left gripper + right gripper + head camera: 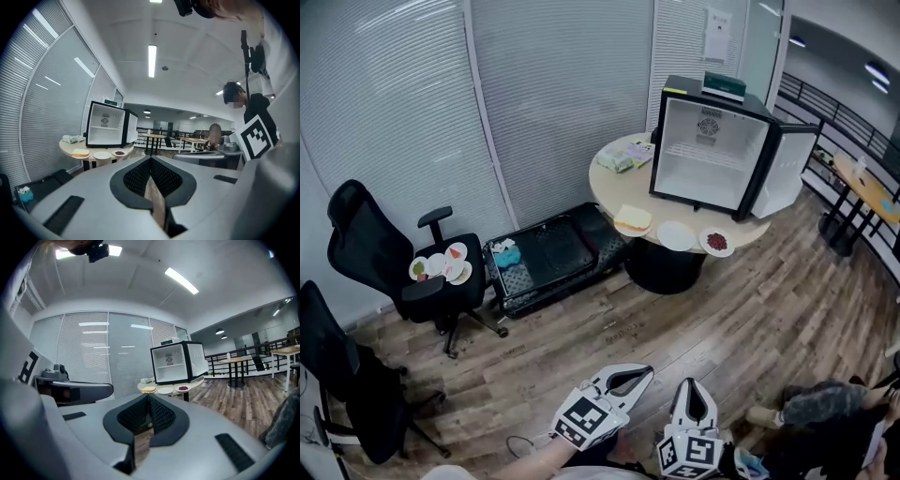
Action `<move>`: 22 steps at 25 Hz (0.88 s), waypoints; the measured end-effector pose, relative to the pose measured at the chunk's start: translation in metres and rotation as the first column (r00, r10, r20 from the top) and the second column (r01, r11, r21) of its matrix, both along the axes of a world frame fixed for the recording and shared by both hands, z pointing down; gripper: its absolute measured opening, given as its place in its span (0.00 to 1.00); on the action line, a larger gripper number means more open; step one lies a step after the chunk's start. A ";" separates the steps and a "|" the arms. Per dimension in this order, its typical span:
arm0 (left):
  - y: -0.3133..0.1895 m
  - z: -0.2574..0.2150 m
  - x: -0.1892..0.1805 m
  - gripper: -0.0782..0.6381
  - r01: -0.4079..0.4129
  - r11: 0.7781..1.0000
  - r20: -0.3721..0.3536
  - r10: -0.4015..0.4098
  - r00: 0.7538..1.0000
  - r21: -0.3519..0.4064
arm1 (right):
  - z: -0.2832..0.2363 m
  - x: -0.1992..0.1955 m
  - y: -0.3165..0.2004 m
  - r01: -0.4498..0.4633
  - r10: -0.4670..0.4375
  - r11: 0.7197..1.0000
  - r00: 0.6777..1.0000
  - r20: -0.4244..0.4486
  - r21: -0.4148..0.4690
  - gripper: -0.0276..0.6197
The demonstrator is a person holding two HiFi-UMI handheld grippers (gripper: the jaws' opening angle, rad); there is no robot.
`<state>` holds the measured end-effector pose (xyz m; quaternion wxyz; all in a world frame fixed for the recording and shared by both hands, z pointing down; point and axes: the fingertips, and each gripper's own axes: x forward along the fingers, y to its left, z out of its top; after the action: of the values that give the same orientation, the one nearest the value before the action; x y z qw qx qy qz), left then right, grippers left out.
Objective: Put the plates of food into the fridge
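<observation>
An open mini fridge (710, 150) stands on a round table (605, 187), its door (789, 169) swung to the right and its shelves bare. Along the table's front edge lie a sandwich plate (633, 220), a bare white plate (676, 235) and a plate of red food (717, 242). My left gripper (645, 370) and right gripper (692, 384) hang low over the wooden floor, far from the table, both shut with nothing in them. The left gripper view shows the left gripper (151, 158), the fridge (105, 124) and the plates (101, 154). In the right gripper view, the right gripper (149, 394) points toward the fridge (176, 362).
An office chair (441, 281) at the left carries several small plates (441, 265). A black case (548, 253) lies on the floor by the blinds. A second chair (347, 375) is at the lower left, and a person (825, 412) at the lower right. Packets (619, 159) lie on the table.
</observation>
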<state>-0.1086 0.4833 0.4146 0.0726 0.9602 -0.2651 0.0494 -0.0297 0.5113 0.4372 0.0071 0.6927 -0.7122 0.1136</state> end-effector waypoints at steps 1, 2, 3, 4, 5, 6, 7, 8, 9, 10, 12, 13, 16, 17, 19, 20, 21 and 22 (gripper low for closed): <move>-0.013 -0.002 0.002 0.12 -0.002 1.000 -0.002 0.002 1.000 0.002 | -0.001 0.002 -0.012 -0.005 0.005 1.000 1.000 -0.003 0.000 0.05; -0.027 -0.003 0.003 0.12 -0.003 1.000 -0.005 0.003 1.000 0.003 | -0.002 0.004 -0.025 -0.009 0.009 1.000 1.000 -0.009 -0.002 0.05; -0.040 -0.004 0.004 0.12 -0.006 1.000 -0.008 0.006 1.000 0.002 | -0.002 0.005 -0.037 -0.014 0.014 1.000 1.000 -0.020 -0.006 0.05; -0.052 -0.004 0.006 0.12 -0.010 1.000 -0.009 0.010 1.000 0.001 | -0.002 0.006 -0.049 -0.020 0.019 1.000 0.999 -0.036 -0.011 0.05; -0.064 -0.004 0.008 0.12 -0.016 1.000 -0.009 0.016 1.000 0.000 | -0.002 0.007 -0.060 -0.025 0.024 1.000 0.998 -0.051 -0.015 0.05; -0.074 -0.004 0.009 0.12 -0.023 1.000 -0.009 0.023 1.000 -0.002 | -0.003 0.008 -0.071 -0.027 0.027 1.000 0.998 -0.056 -0.015 0.05; -0.084 -0.004 0.011 0.12 -0.030 1.000 -0.008 0.030 1.000 -0.005 | -0.003 0.008 -0.081 -0.025 0.024 1.000 0.999 -0.047 -0.008 0.05; -0.093 -0.003 0.012 0.12 -0.038 0.999 -0.007 0.038 0.999 -0.007 | -0.003 0.007 -0.090 -0.018 0.018 1.000 0.999 -0.028 0.004 0.05; -0.101 -0.002 0.013 0.12 -0.046 0.999 -0.008 0.046 0.999 -0.009 | -0.003 0.006 -0.099 -0.012 0.012 1.000 1.000 -0.009 0.018 0.05; -0.109 -0.002 0.014 0.12 -0.054 0.998 -0.008 0.054 0.999 -0.010 | -0.003 0.005 -0.107 -0.009 0.009 1.000 1.000 -0.001 0.029 0.05; -0.122 0.000 0.015 0.12 -0.071 0.997 -0.006 0.071 0.997 -0.007 | -0.003 0.005 -0.120 -0.019 0.020 0.999 1.000 -0.023 0.036 0.05; -0.127 0.001 0.015 0.12 -0.079 0.997 -0.006 0.079 0.997 -0.005 | -0.002 0.005 -0.125 -0.029 0.030 0.999 0.999 -0.039 0.037 0.05; -0.145 0.006 0.016 0.12 -0.085 0.996 -0.016 0.085 0.996 -0.011 | -0.001 0.005 -0.141 -0.042 0.044 0.998 0.997 -0.058 0.036 0.05; -0.151 0.008 0.015 0.12 -0.080 0.997 -0.023 0.079 0.997 -0.021 | -0.001 0.004 -0.146 -0.040 0.042 0.999 0.998 -0.055 0.032 0.05; -0.157 0.010 0.013 0.12 -0.074 0.996 -0.031 0.073 0.997 -0.043 | 0.003 0.003 -0.152 -0.043 0.044 0.999 0.998 -0.040 0.010 0.05; -0.160 0.011 0.013 0.12 -0.076 0.996 -0.034 0.074 0.997 -0.049 | 0.005 0.006 -0.154 -0.049 0.049 0.999 0.998 -0.033 -0.001 0.05; -0.162 0.011 0.014 0.12 -0.079 0.996 -0.035 0.077 0.996 -0.049 | 0.008 0.009 -0.157 -0.055 0.055 0.998 0.998 -0.028 -0.008 0.05; -0.165 0.010 0.015 0.12 -0.083 0.995 -0.035 0.081 0.996 -0.047 | 0.009 0.013 -0.162 -0.061 0.061 0.998 0.998 -0.026 -0.009 0.05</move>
<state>-0.0939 0.3184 0.4251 0.0984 0.9689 -0.2230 0.0427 -0.0170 0.3498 0.4457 0.0162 0.7156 -0.6899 0.1084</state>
